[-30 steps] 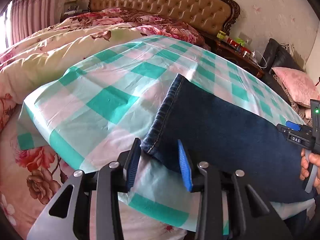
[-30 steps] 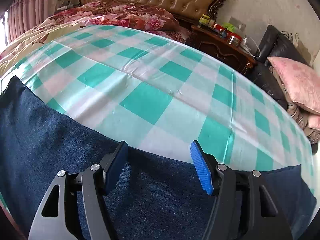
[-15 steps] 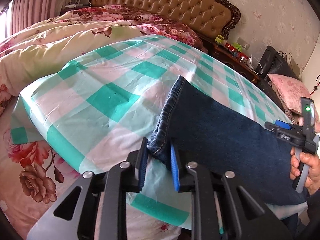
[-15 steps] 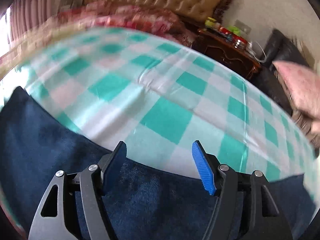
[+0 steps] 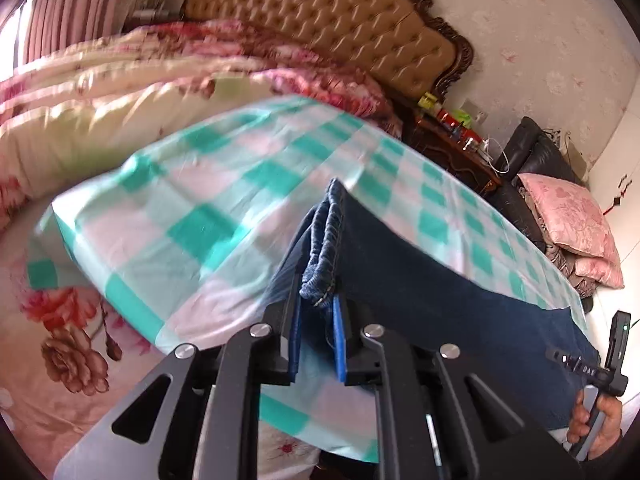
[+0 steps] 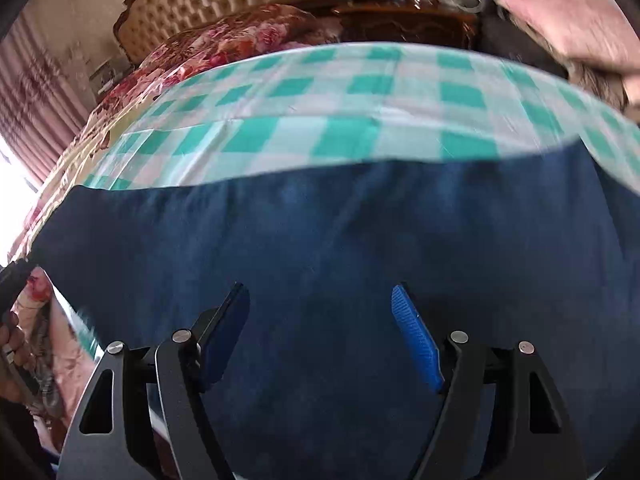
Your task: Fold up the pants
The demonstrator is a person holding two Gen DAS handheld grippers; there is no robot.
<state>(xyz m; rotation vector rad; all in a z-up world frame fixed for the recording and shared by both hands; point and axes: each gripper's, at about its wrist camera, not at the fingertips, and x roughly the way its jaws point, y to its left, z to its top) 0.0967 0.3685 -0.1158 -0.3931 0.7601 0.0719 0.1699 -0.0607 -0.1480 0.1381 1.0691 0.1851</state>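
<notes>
Dark blue jeans (image 5: 420, 280) lie lengthwise on a green-and-white checked cloth (image 5: 180, 220) spread over the bed. My left gripper (image 5: 318, 300) has its jaws closing on the hem (image 5: 324, 248) of the leg end, blue pads pressed on the denim and the end raised off the cloth. In the right wrist view my right gripper (image 6: 320, 300) hovers over the wide middle of the jeans (image 6: 320, 220). Its jaws are opening, with nothing pinched between them. A hand (image 5: 596, 420) holds that right gripper at the far right of the left wrist view.
A tufted headboard (image 5: 340, 20) and a floral quilt (image 5: 80, 120) lie beyond the cloth. A nightstand with bottles (image 5: 452, 136) and a pink pillow (image 5: 568, 216) on a dark sofa stand to the right. The cloth's near edge hangs over the bedside.
The left jaws closed on the hem and lifted it. The right gripper swung across the jeans, rolled, and spread its jaws wider.
</notes>
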